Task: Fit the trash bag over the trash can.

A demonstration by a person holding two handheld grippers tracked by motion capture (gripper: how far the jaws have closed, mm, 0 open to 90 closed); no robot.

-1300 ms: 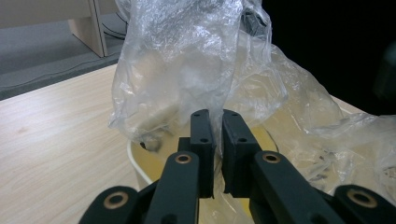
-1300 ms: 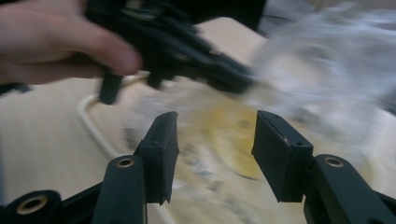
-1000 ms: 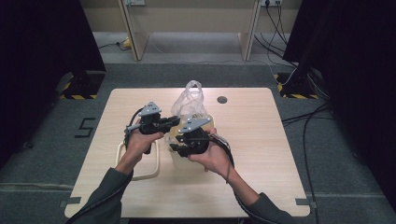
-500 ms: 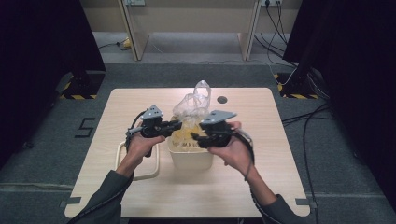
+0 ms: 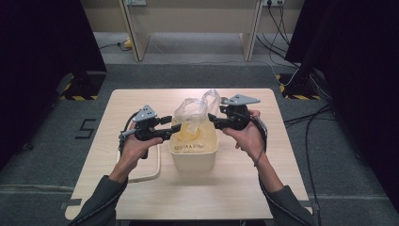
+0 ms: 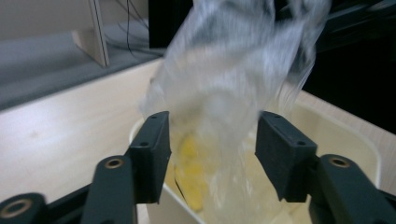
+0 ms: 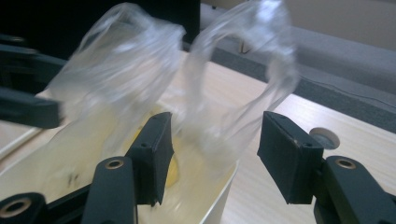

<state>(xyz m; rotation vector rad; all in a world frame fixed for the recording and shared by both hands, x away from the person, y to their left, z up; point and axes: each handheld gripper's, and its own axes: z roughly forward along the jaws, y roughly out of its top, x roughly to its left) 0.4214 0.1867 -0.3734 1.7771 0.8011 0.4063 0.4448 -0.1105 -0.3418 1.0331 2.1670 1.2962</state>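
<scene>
**Clear bag stands loose in the cream bin, both sets of jaws apart**

A cream plastic bin sits near the middle of the desk. In it stands a clear plastic bag whose crumpled top and two loop handles rise above the bin's rim; something yellow lies inside the bag, low in the bin.

The left gripper is at the bin's left rim, pointing across it. In the left gripper view its jaws stand partly apart with the bag's film between them, and the pads do not press on it; they have just been opening. The right gripper is at the bin's far right corner, pointing toward the bag. In the right gripper view its jaws are also partly apart, with one of the bag's handles between them, not pinched; these too have just been opening.

A flat cream lid lies on the desk just left of the bin, under the left hand.
</scene>
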